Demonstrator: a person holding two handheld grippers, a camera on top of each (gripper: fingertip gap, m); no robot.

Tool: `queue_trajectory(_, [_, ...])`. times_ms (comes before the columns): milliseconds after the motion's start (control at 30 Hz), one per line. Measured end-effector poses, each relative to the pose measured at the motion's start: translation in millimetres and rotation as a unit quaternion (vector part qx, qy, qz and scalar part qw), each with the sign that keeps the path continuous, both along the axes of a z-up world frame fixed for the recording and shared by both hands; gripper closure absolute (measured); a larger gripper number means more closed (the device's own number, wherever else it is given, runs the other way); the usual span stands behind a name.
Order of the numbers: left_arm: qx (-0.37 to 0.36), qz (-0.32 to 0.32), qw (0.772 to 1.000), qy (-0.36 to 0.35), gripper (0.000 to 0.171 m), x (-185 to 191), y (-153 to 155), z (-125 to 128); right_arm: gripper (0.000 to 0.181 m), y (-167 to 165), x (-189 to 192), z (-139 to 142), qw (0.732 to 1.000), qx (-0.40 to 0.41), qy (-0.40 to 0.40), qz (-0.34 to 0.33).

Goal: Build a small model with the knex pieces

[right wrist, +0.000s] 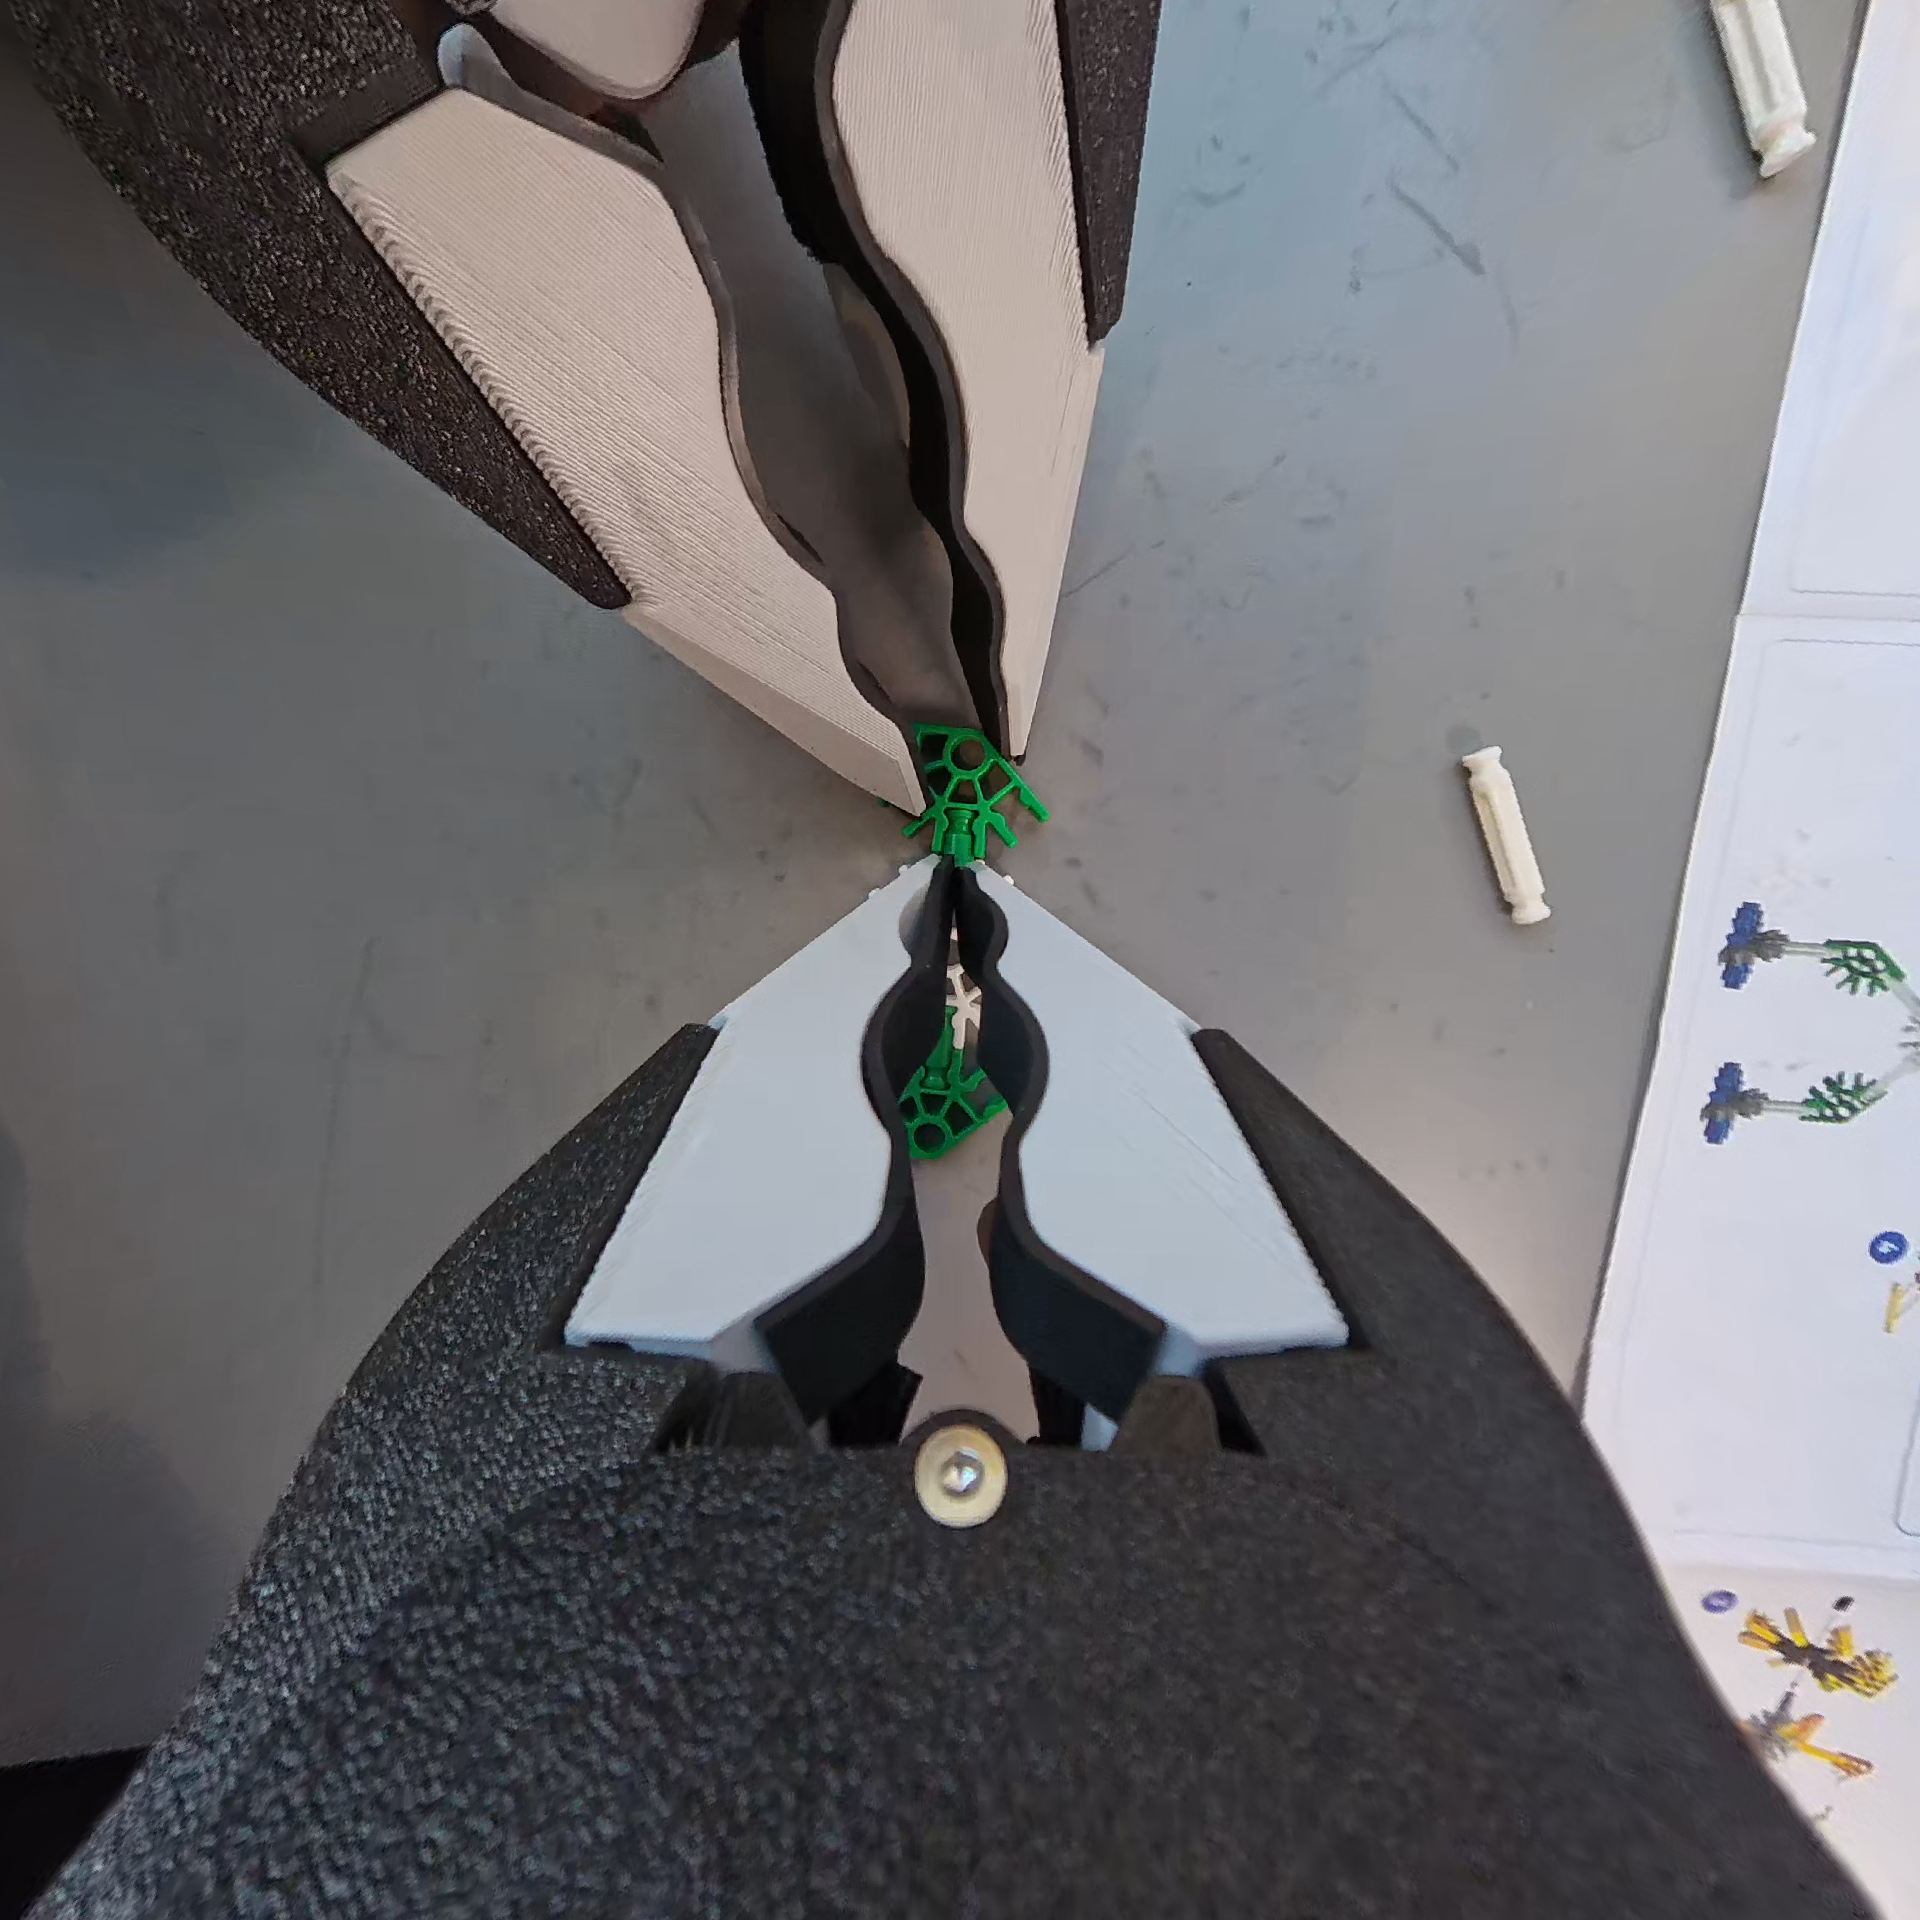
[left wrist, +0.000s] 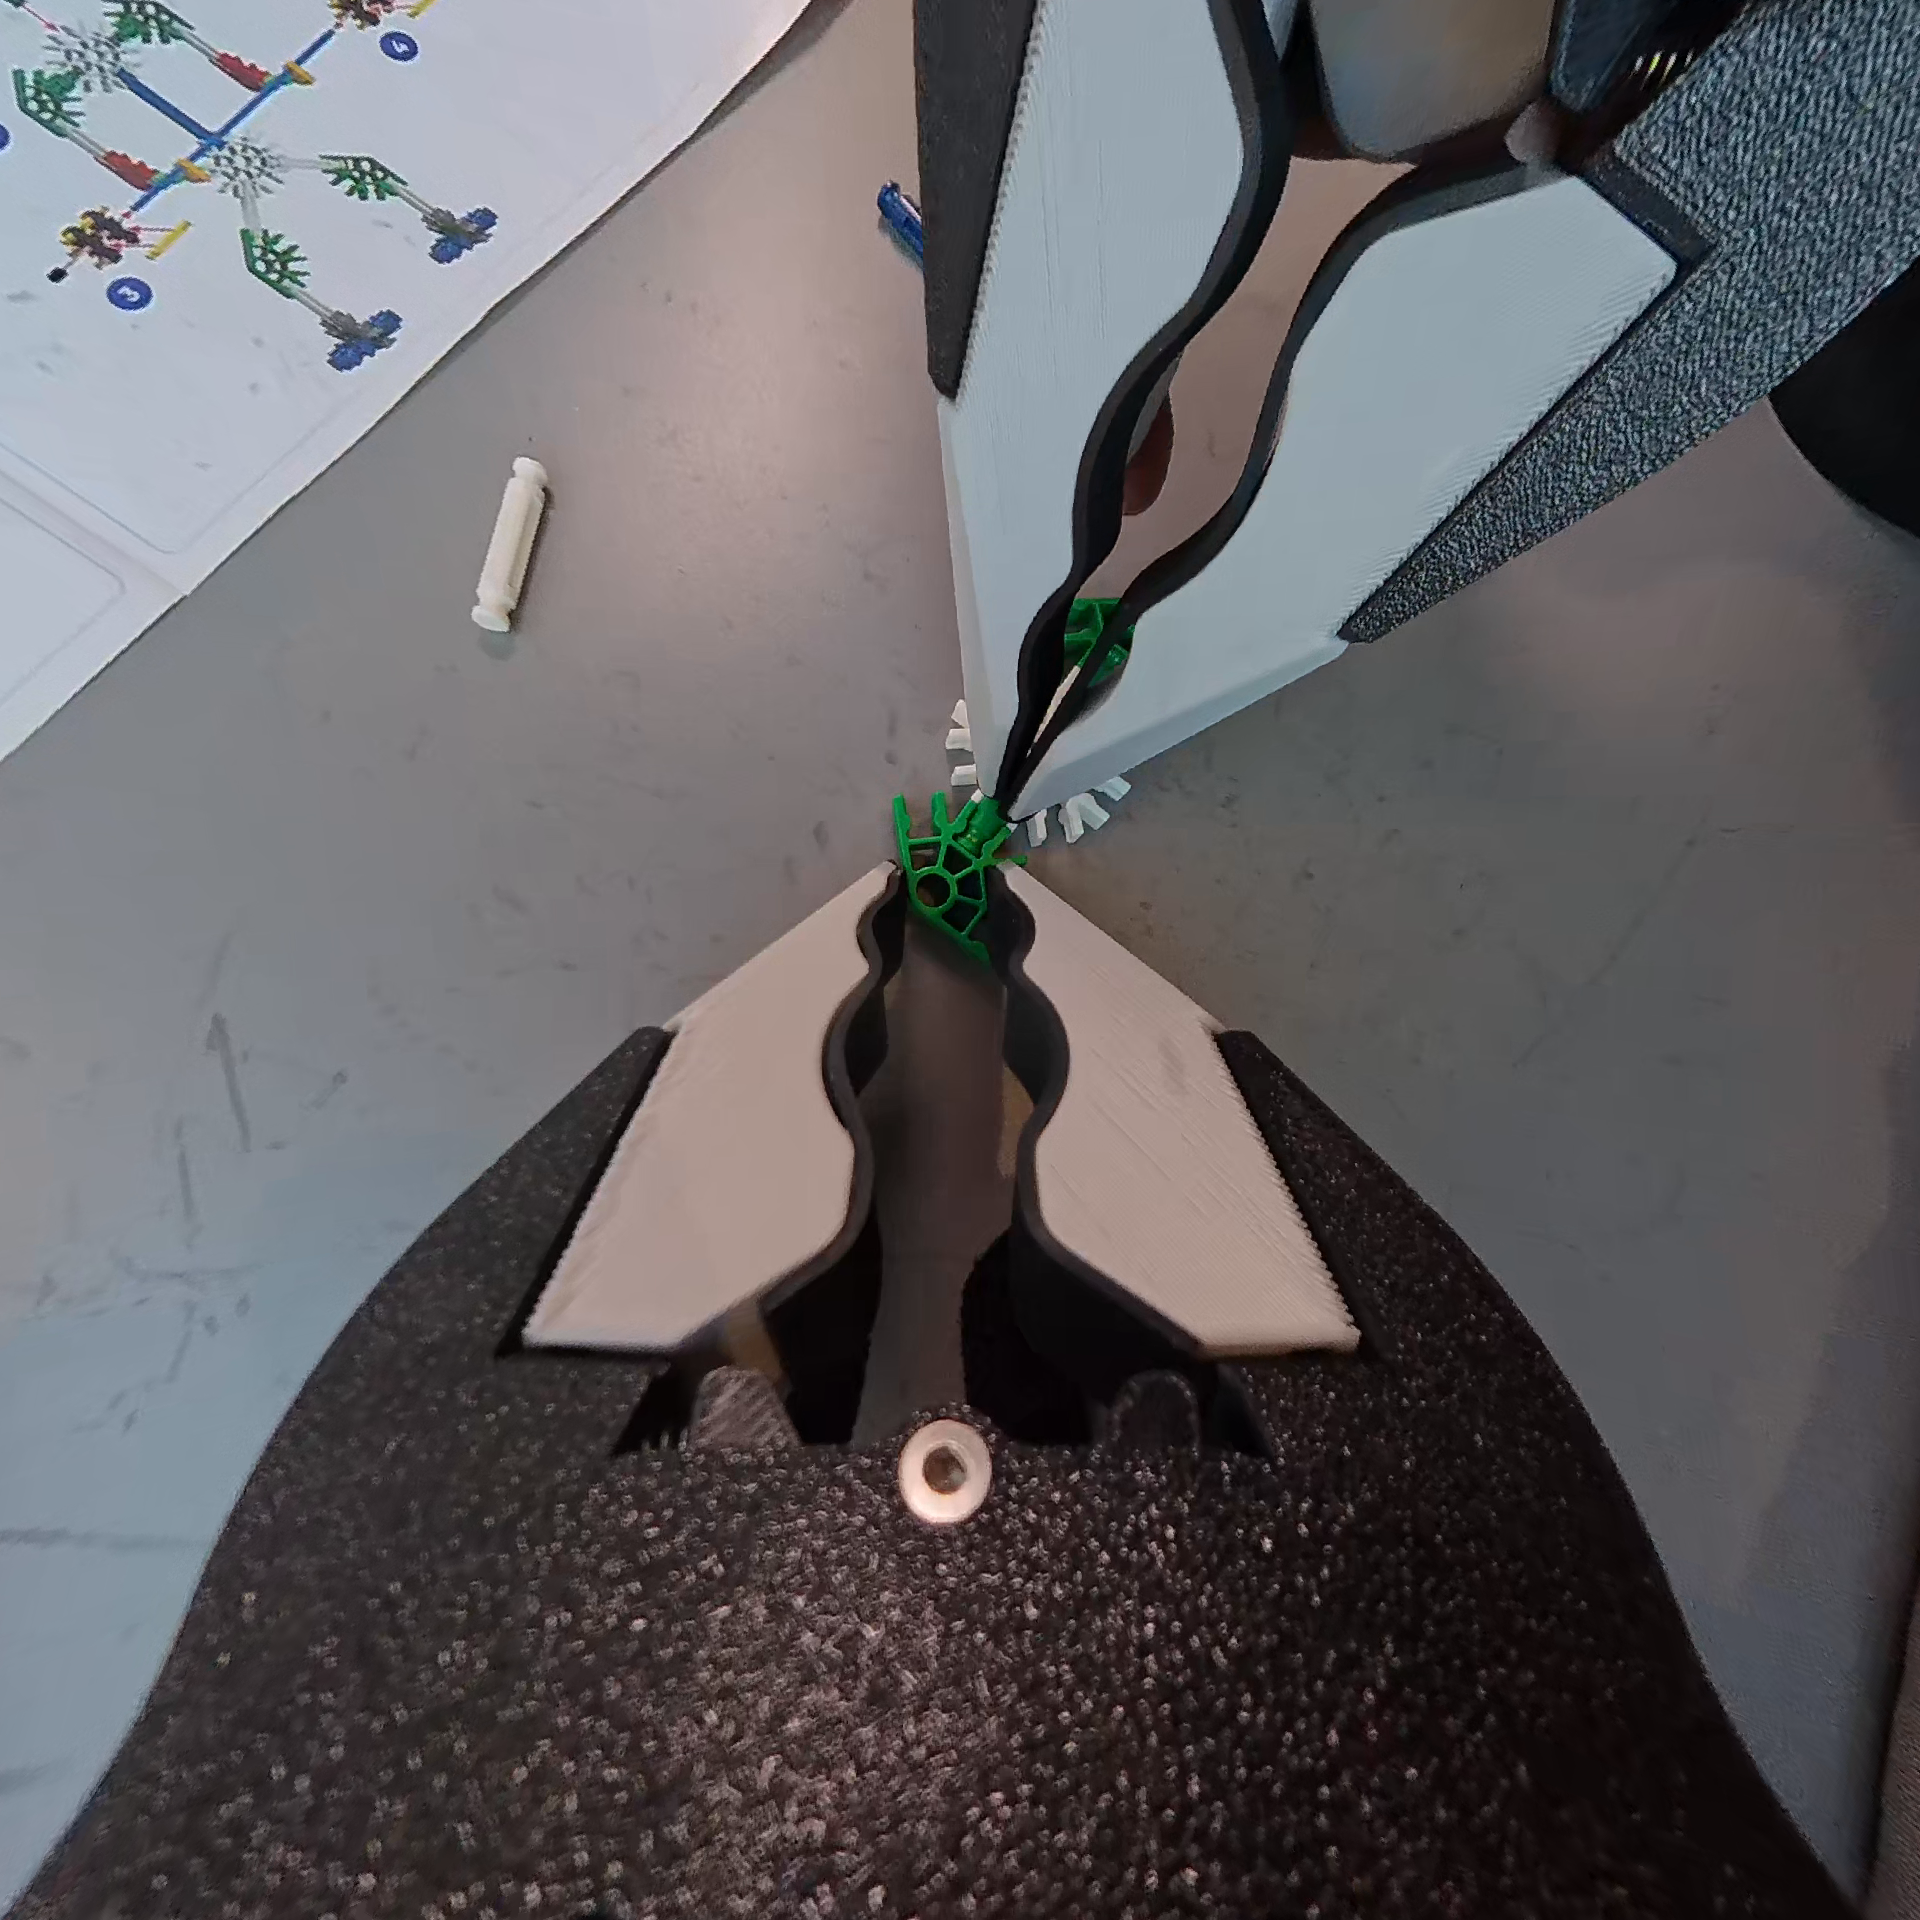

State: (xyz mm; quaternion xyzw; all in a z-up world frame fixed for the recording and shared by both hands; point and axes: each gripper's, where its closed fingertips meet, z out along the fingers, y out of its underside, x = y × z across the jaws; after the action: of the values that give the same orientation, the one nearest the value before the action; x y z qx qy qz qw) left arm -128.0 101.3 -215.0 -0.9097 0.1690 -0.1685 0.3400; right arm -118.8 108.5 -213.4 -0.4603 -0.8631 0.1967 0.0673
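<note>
Green connector (left wrist: 951, 883) pinched by left gripper (left wrist: 948, 878); right gripper (right wrist: 956, 868) seemingly clamps its rod; white rod (left wrist: 509, 545) nearby.

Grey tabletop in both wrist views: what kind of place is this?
Likely a workbench set up for toy construction-kit assembly. A printed instruction sheet with coloured build diagrams lies on the scuffed grey tabletop, loose white plastic rods lie nearby, and both claws grip green fan-shaped plastic connectors.

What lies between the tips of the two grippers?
In both wrist views, only a short green rod bridges the left gripper with its green connector and the right gripper.
</note>
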Motion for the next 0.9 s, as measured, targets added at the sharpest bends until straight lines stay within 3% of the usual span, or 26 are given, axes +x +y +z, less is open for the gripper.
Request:
queue_trajectory(267, [0.002, 0.002, 1.000, 0.012, 0.158, 0, 0, -1, 0.181, -1, 1, -2, 0.999, 0.023, -0.016, 0.024])
queue_trajectory(500, [0.003, 0.001, 1.000, 0.007, 0.158, 0, 0, -1, 0.181, 4, -1, 1, 0.997, -0.025, 0.061, -0.028])
queue_trajectory(600, [0.005, 0.002, 1.000, 0.002, 0.158, 0, 0, 0, 0.166, 15, -2, 15, 0.988, -0.032, 0.139, -0.066])
queue_trajectory(733, [0.008, 0.003, 1.000, -0.012, 0.157, -2, 1, 1, 0.138, 28, 21, 15, 0.978, -0.038, 0.171, -0.113])
queue_trajectory(900, [0.039, -0.015, 0.998, -0.053, 0.148, -6, 3, 19, 0.134, 28, 45, 5, 0.971, -0.056, 0.182, -0.148])
